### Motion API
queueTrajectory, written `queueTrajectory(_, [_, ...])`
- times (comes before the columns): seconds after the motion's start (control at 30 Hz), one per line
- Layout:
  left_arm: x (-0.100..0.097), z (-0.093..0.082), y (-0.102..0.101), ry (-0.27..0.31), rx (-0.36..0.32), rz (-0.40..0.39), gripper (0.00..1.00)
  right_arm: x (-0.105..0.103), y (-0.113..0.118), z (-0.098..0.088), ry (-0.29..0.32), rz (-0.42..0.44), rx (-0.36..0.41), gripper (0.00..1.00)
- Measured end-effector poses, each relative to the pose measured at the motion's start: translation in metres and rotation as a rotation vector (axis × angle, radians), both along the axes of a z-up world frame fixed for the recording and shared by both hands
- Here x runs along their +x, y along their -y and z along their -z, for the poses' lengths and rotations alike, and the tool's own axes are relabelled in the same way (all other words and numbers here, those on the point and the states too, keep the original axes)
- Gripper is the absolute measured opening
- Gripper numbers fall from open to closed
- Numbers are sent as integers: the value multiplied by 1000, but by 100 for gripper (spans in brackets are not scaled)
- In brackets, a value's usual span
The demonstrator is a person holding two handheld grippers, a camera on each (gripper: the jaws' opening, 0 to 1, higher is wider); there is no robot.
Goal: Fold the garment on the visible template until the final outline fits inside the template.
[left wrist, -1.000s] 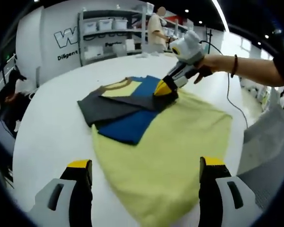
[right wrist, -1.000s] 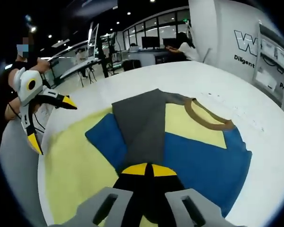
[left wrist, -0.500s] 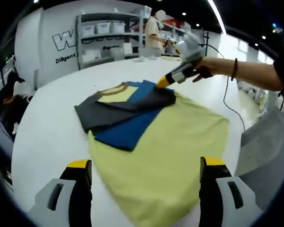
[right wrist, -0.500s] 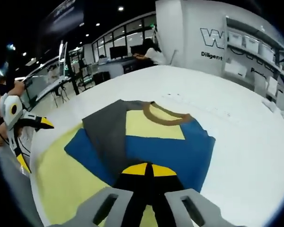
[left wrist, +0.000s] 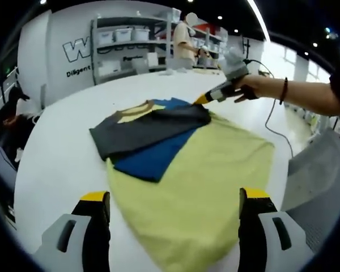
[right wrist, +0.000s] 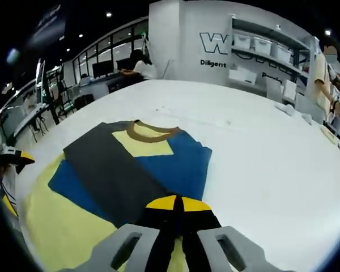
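A T-shirt (left wrist: 204, 170) lies on the white table (left wrist: 56, 147), with a yellow body, a blue chest (left wrist: 153, 156) and a brown collar (left wrist: 137, 107). Its grey sleeve (left wrist: 141, 127) is folded flat across the chest. My right gripper (left wrist: 202, 100), in a person's hand, has its tips at the sleeve's right end. In the right gripper view the same gripper (right wrist: 174, 202) is shut where the grey sleeve (right wrist: 113, 170) ends. My left gripper (left wrist: 173, 198) is open above the shirt's near hem, holding nothing; it also shows at the far left edge (right wrist: 11, 181).
Shelves with white bins (left wrist: 130, 34) stand beyond the table, and a person (left wrist: 187, 34) stands beside them. Another person (left wrist: 11, 113) sits off the table's left side. A cable (left wrist: 272, 119) trails from the right gripper over the table's right edge. Desks (right wrist: 102, 73) line the far wall.
The right gripper has swung round and risen at its rear while its tips stayed at the sleeve's end. The sleeve lies flatter on the chest. The left gripper has barely moved.
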State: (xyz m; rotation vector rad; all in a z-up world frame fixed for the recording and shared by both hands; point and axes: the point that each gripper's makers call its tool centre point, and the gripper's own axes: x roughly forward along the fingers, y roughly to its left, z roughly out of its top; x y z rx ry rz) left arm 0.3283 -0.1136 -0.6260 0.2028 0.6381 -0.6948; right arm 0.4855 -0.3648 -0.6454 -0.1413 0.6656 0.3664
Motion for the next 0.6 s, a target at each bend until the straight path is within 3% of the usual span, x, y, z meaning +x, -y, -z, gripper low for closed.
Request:
queueTrajectory(0.37, [-2, 7, -9, -33, 24, -28, 91, -4, 7, 2, 21, 36, -28, 0])
queueTrajectory(0.47, [-1, 6, -12, -29, 17, -39, 91, -3, 9, -5, 34, 93, 40, 0])
queueTrajectory(0.6, [-1, 6, -18, -31, 30, -52, 90, -13, 5, -16, 17, 114, 125, 23])
